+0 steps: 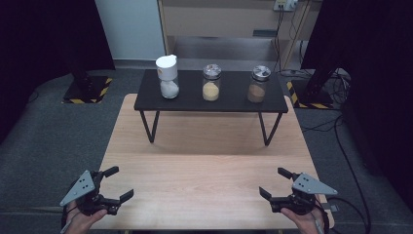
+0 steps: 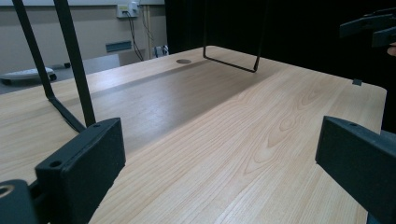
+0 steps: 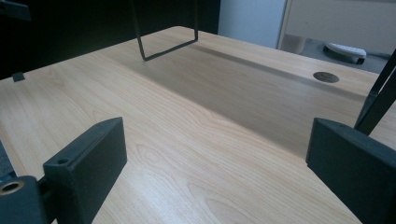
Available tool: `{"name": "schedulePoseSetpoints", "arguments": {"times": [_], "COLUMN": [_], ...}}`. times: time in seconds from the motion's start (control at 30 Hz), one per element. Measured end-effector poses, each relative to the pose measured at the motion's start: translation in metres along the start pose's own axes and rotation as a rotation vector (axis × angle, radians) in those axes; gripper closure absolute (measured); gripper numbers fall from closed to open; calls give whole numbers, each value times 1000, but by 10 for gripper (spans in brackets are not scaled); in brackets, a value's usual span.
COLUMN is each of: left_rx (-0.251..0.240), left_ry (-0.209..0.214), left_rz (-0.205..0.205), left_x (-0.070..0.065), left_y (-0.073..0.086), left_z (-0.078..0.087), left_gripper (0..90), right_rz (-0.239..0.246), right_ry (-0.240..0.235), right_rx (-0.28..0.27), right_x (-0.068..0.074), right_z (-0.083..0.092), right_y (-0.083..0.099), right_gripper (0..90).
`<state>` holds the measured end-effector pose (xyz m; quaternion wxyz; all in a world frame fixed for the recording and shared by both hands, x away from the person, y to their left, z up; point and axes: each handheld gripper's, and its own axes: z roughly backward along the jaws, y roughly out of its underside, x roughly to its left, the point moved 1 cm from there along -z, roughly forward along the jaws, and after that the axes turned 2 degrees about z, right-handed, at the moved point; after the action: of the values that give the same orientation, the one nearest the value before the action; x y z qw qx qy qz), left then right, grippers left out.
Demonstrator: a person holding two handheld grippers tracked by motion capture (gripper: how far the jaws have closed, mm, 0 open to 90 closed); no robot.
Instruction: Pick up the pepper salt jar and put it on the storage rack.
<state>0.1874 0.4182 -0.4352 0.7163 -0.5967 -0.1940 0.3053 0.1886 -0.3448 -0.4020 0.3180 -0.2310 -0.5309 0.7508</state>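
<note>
Both claws idle at my edge of the table (image 1: 204, 165). Left claw (image 1: 118, 184) jaws spread wide, nothing between them. Right claw (image 1: 272, 183) likewise gaping and empty. Both hover low over bare wood, well apart from each other.

Nearest things to work on are three jars on the black shelf (image 1: 229, 101) at the far side: white-lid jar (image 1: 168, 77) on the left with white powder, middle jar (image 1: 211, 83) with yellowish grain, right jar (image 1: 258, 84) with brown stuff. All upright, spaced apart, none touched.

Risks as I judge them:
- Long reach. Shelf is raised on thin wire legs (image 2: 70, 65), so a clumsy approach from below could clip the shelf edge or a leg and rock all three jars.
- Jars look like smooth glass, round. An off-centre pinch could let one twist or slide out.
- White-lid jar is the tallest and its cap is wide; a grab at the cap may lift or pop the lid rather than the jar. Can't tell if the lids are tight.
- Jars sit toward the front edge, so a push instead of a grip could tip one, and loose contents spill.
- Going in with both claws at neighbouring jars risks jaws bumping.
</note>
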Motion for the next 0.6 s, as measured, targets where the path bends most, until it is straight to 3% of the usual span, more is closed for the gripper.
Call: {"name": "schedulePoseSetpoints", "arguments": {"times": [0.6], "left_rx": [-12], "left_ry": [9], "left_rz": [-3], "left_x": [1], "left_y": [1], "left_z": [1], "left_gripper": [5], "right_rz": [3], "right_ry": [-13], "right_rx": [5], "right_x": [-3], "right_z": [-2], "right_y": [5], "right_gripper": [62]}}
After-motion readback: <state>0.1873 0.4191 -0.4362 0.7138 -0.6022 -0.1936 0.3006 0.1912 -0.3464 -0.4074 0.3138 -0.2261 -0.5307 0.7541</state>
